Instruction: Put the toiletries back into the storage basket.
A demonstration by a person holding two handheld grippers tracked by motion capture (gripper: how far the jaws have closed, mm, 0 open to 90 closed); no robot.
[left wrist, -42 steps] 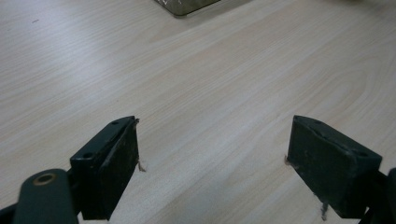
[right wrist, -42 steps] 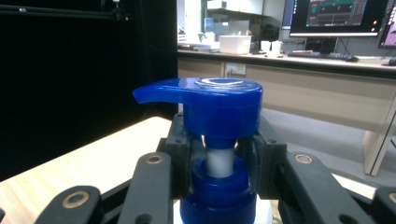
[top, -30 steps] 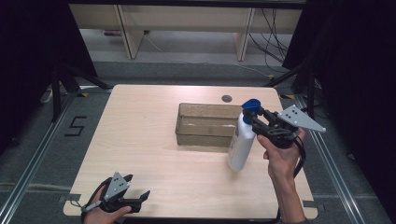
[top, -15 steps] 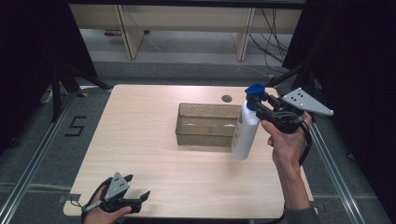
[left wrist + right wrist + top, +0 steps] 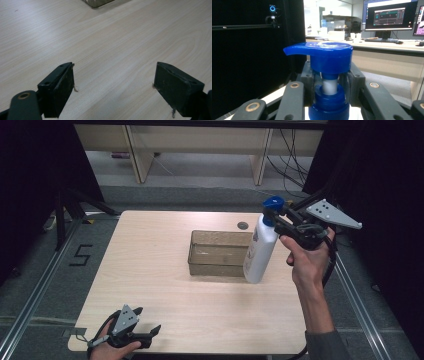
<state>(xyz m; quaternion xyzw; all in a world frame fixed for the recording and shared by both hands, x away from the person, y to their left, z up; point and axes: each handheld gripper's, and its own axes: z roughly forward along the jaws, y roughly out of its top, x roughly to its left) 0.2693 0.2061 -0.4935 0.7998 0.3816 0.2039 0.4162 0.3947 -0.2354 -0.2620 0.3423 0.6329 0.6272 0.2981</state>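
Nearest the person, the left hand-held gripper (image 5: 134, 336) rests on the front left corner of the pale wood-grain counter (image 5: 150, 270), its jaws spread wide with nothing but bare wood between them.

Farther in, at the right side, the right hand-held gripper (image 5: 278, 218) is clamped on the white plastic pump bottle with a blue dispenser head (image 5: 261, 247), its jaws closed around the thin white neck just under the blue head. The bottle hangs upright with a slight lean. Its base is just beside the right end of the clear rectangular plastic bin (image 5: 220, 252) in the middle of the counter; whether the base touches the wood cannot be told.

The step in hand appears to be carrying the bottle to the bin. To do it well, the grip should stay squarely under the head's collar, since the neck is narrow and the heavy body could swing. The base likely needs lifting clear of the bin's near wall before moving across, then a slow, vertical lowering inside.

Beyond the bin a small dark round disc (image 5: 243, 225) lies near the far edge.
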